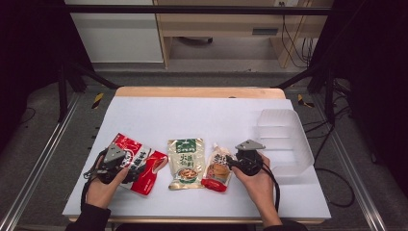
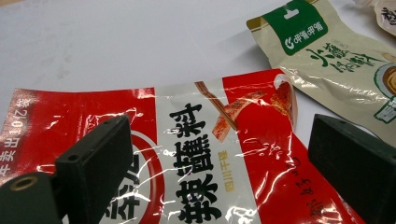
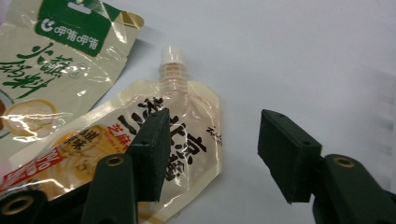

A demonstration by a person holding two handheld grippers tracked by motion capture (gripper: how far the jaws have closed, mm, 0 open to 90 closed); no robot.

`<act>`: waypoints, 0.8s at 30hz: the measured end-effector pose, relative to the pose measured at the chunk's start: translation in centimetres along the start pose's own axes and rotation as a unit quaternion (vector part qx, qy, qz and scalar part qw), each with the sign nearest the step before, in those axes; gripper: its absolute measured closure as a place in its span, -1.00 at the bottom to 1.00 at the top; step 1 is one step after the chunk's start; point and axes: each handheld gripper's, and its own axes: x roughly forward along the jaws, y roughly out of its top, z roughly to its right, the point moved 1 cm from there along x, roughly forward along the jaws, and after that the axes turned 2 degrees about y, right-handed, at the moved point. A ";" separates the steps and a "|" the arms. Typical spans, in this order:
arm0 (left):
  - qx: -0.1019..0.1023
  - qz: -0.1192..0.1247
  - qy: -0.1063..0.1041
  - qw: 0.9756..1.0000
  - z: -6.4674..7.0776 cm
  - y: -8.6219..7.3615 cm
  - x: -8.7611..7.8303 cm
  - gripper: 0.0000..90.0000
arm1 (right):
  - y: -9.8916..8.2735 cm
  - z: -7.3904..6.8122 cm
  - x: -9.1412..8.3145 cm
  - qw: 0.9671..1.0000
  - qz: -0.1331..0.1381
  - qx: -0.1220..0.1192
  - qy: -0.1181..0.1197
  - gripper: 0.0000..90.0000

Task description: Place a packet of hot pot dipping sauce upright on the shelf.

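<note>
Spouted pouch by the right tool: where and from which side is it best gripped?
Probably the right side edge of the spouted pouch, just below its capped spout. It lies flat on the white table, and the right tool already straddles that edge with open jaws.

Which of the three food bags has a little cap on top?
The spouted pouch, rightmost of the three beside the right gripper. The red packet and green-topped packet are flat, with no cap.
</note>
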 end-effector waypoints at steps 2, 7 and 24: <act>-0.005 0.003 0.000 1.000 -0.1 0.0 0.1 -0.84 | 0.0 0.1 0.1 1.000 -0.004 0.001 0.000 0.06; -0.005 0.001 -0.004 1.000 -0.1 0.1 0.2 -0.84 | 0.1 0.3 0.8 1.000 -0.011 0.018 0.012 0.11; 0.006 0.002 -0.008 1.000 0.1 0.3 0.0 -0.81 | -0.3 0.1 2.3 0.998 -0.052 0.028 0.026 0.11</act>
